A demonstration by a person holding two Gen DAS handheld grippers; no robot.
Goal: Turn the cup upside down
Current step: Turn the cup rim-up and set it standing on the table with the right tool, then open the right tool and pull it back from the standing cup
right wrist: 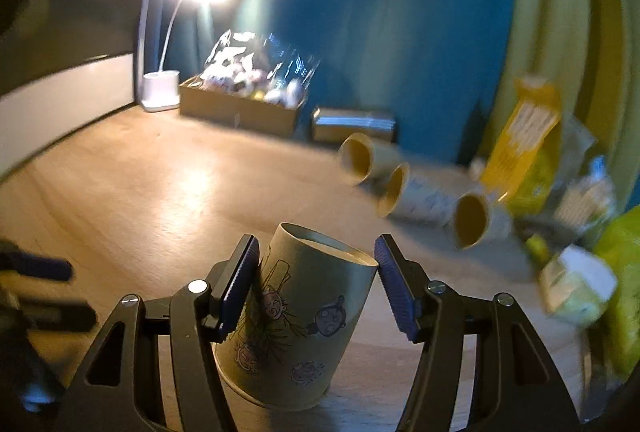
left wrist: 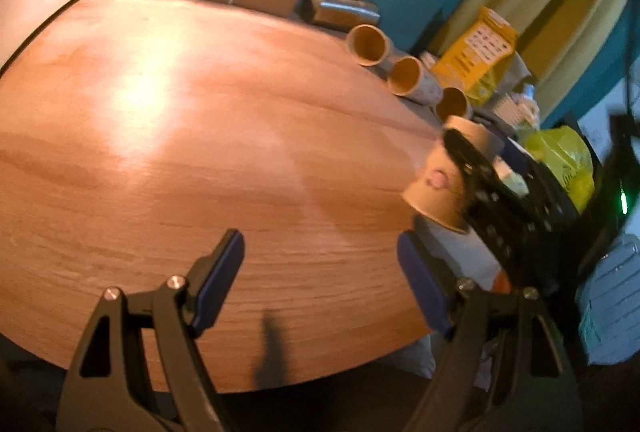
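The right tool (right wrist: 316, 284) stands spread around a paper cup (right wrist: 298, 324) printed with cartoon faces. The cup is upside down, tilted, its wide rim low toward the wooden table (right wrist: 140, 200) and its closed base uppermost; the left pad touches its side while the right pad stands just clear of it. The left tool (left wrist: 320, 280) is spread too, with nothing between its pads, above the near edge of the table. Farther off, three cups (right wrist: 394, 188) lie on their sides in a row. Beyond them, against the blue wall, sit a cardboard box (right wrist: 240, 108) and a white lamp base (right wrist: 161, 90).
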